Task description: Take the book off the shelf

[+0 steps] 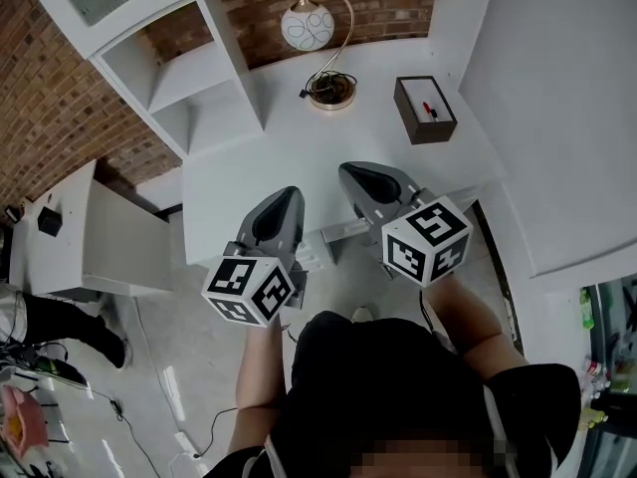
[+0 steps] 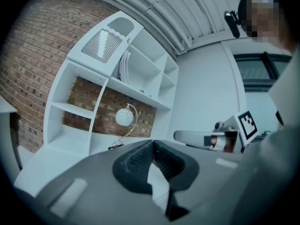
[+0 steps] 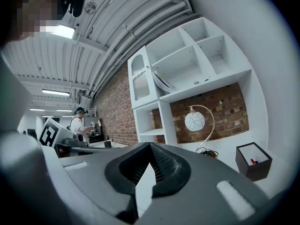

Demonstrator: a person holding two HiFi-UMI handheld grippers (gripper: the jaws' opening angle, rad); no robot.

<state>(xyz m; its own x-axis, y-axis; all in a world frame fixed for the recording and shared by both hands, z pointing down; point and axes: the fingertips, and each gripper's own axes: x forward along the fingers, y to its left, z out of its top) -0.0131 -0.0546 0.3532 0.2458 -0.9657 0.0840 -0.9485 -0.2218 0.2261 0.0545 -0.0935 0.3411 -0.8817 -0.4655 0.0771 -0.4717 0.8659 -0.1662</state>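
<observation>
The left tool [image 1: 289,196] is held level over the near edge of the counter [image 1: 299,147]. Its jaws are seen brought together at the tips, and nothing is gripped between them. The right tool [image 1: 351,173] is held just beside it, also level and over the near part of the counter. Its jaws are likewise closed tip to tip, with nothing caught in them. Both tools are pointed toward the back of the counter.

The book [image 3: 161,82] is found in an upper compartment of the shelf [image 3: 159,97], just to the right of the compartment fronted by a ribbed panel. It is leaned at a slant against that compartment's left wall, and its pages are seen bowed. It is kept well apart from both tools and is touched by neither.

A lamp [image 1: 307,25] with a round white shade on a curved stem is placed at the back edge of the counter, in front of the brick wall. A coiled cable [image 1: 331,90] is laid around its base. A dark open box [image 1: 425,110] is set toward the back right corner, and something small and red is seen inside it.

Another person [image 3: 77,123] can be made out far off in the right gripper view.
</observation>
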